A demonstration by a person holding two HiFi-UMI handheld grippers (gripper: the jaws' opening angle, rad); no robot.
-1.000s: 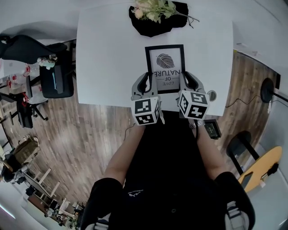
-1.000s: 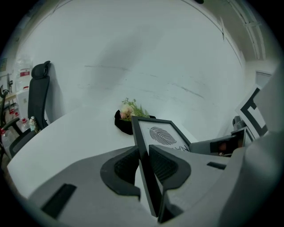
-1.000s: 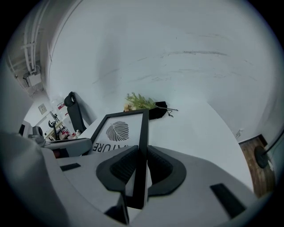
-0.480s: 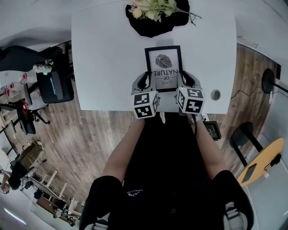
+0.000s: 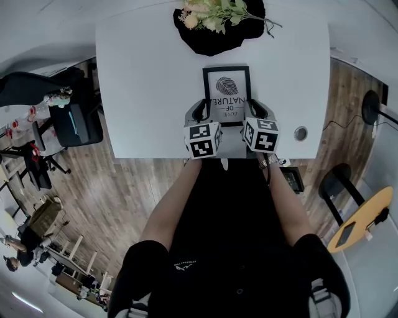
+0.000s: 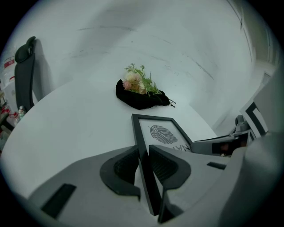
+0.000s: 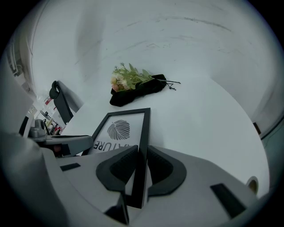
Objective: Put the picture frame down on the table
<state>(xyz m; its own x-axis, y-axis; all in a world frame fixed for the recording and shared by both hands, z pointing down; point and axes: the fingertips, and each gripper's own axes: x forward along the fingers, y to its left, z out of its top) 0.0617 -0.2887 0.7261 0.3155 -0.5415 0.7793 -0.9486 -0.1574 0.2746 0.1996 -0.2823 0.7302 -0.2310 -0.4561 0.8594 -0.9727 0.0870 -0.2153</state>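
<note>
My left gripper [image 6: 143,153] has its jaws closed on the left rail of the picture frame [image 6: 162,133], the pads pressing the black moulding from both sides. My right gripper [image 7: 142,153] is clamped the same way on the right rail. So I hold the frame by its 2 long sides, near the end closest to me, print facing up with the leaf at the far end. It sits low over the white bench [image 5: 143,74], sloping down away from me. Its far edge looks at or just above the surface, though I cannot tell whether it touches. Beyond it, well apart, lies a bunch of flowers [image 5: 214,13] on a black cloth [image 5: 211,37]. I judge the lowering mostly done. What is left is to bring the near end flat, then open both grippers and back off.
</note>
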